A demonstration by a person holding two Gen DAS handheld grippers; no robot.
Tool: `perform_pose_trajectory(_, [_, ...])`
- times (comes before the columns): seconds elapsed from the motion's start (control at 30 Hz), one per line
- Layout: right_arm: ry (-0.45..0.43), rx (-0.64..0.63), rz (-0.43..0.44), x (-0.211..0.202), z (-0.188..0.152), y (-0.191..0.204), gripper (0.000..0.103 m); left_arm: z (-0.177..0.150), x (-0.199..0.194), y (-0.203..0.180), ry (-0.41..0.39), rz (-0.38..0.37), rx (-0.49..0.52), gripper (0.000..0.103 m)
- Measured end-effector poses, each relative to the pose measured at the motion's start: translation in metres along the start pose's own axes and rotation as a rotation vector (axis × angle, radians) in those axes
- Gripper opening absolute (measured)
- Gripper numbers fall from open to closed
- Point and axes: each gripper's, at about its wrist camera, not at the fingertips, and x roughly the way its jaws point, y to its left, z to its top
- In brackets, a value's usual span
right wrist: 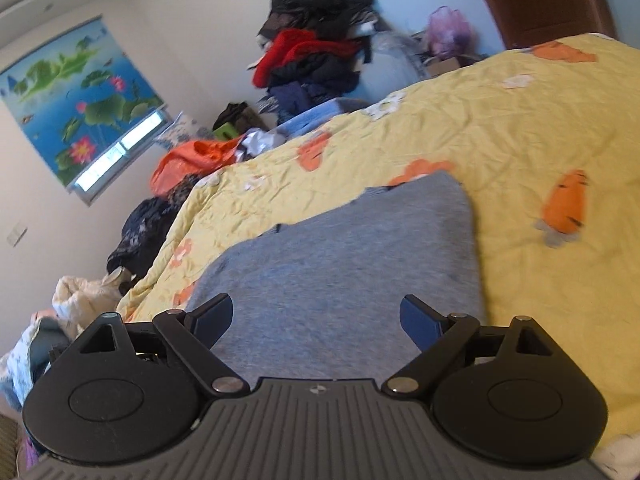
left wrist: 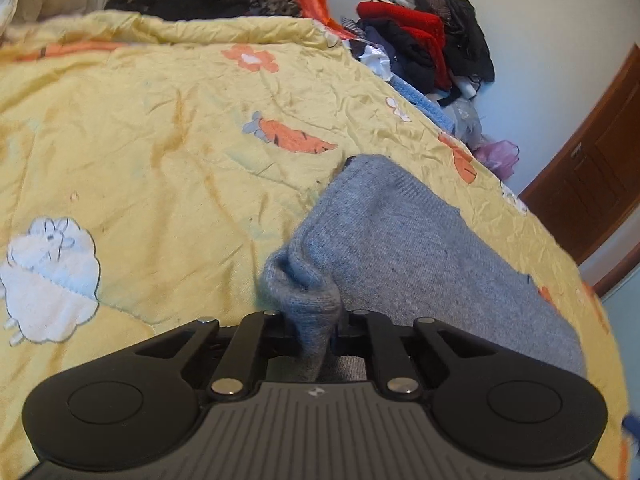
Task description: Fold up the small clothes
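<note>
On yellow quilt [left wrist: 168, 152] of bed, grey knit garment [left wrist: 400, 232] spread flat. Left gripper [left wrist: 316, 332] pinching its bunched near edge; right gripper [right wrist: 316, 320] spread wide above it, gripping nothing.

One grey garment [left wrist: 400, 240], two hand-held grippers [left wrist: 316, 328].

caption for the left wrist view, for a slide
Left gripper shut on a bunched corner of the grey knit garment lying on the yellow quilt.
</note>
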Motion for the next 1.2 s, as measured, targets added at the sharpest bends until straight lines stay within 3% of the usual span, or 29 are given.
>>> perform_pose_trajectory(0.17, [0.132,-0.101,0.080,0.063,0.019,0.048,0.090,-0.022,-0.011,-0.032,-0.140,0.052,0.290,0.011])
perform_pose_trajectory(0.3, [0.273,-0.201,0.142,0.130,0.031,0.097,0.090,-0.046,-0.024,-0.052,-0.265,-0.007,0.473,0.011])
perform_pose_trajectory(0.43, [0.373,-0.311,0.169,0.194,0.026,0.150,0.090,-0.061,-0.025,-0.072,-0.284,-0.019,0.622,0.011])
perform_pose_trajectory(0.5, [0.415,-0.363,0.192,0.219,0.019,0.174,0.087,-0.060,-0.024,-0.072,-0.276,-0.028,0.625,0.011])
perform_pose_trajectory(0.6, [0.454,-0.443,0.159,0.251,0.007,0.200,0.081,-0.054,-0.019,-0.068,-0.240,-0.044,0.592,0.011])
perform_pose_trajectory(0.73, [0.516,-0.527,0.115,0.287,-0.002,0.215,0.065,-0.049,-0.014,-0.065,-0.206,-0.060,0.585,0.011])
perform_pose_trajectory(0.83, [0.580,-0.601,0.031,0.318,-0.007,0.217,0.060,-0.050,-0.014,-0.064,-0.205,-0.066,0.590,0.011])
perform_pose_trajectory(0.97, [0.579,-0.670,0.000,0.332,-0.007,0.226,0.054,-0.048,-0.013,-0.062,-0.196,-0.066,0.579,0.011])
perform_pose_trajectory(1.07, [0.550,-0.729,-0.038,0.331,-0.007,0.222,0.021,-0.050,-0.013,-0.065,-0.189,-0.062,0.582,0.011])
perform_pose_trajectory(1.1, [0.546,-0.715,-0.044,0.330,-0.002,0.217,0.015,-0.050,-0.013,-0.066,-0.193,-0.059,0.590,0.011])
perform_pose_trajectory(1.2, [0.549,-0.573,0.002,0.326,0.016,0.195,0.012,-0.058,-0.023,-0.073,-0.228,-0.055,0.642,0.011])
